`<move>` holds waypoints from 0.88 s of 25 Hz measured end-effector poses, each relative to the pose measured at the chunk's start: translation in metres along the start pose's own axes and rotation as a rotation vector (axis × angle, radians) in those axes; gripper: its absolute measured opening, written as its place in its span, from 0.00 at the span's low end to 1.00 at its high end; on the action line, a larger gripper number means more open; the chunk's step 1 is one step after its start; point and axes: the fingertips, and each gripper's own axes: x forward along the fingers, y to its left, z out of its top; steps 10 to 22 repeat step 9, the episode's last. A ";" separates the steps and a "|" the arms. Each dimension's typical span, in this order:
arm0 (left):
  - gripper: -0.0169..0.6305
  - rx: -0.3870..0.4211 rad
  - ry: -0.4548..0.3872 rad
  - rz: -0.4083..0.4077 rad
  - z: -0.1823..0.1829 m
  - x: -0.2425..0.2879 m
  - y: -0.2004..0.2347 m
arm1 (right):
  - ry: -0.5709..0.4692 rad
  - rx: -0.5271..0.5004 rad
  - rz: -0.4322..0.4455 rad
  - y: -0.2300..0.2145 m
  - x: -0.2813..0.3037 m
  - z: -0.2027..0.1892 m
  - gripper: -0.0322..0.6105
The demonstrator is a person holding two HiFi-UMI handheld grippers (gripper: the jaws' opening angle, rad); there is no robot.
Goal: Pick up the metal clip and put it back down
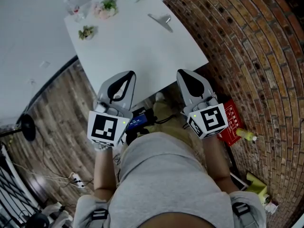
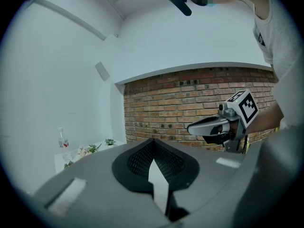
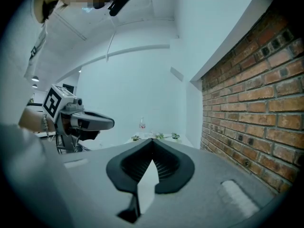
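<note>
Left tongs and right tongs are pinched closed and empty by the desk edge, so I'd say nothing's started. Next move looks like reaching over to the metal clip and opening one up.

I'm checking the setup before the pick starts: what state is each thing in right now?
metal clip: lying flat on the table, untouched.
left gripper: shut, empty, well short of the clip.
right gripper: shut, empty, well short of the clip.
clear bottle: standing upright on the table.
yellow bottle: lying on its side on the floor.
</note>
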 end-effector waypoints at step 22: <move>0.04 -0.004 0.001 0.015 -0.003 -0.010 0.001 | -0.003 0.005 0.002 0.006 -0.002 -0.002 0.04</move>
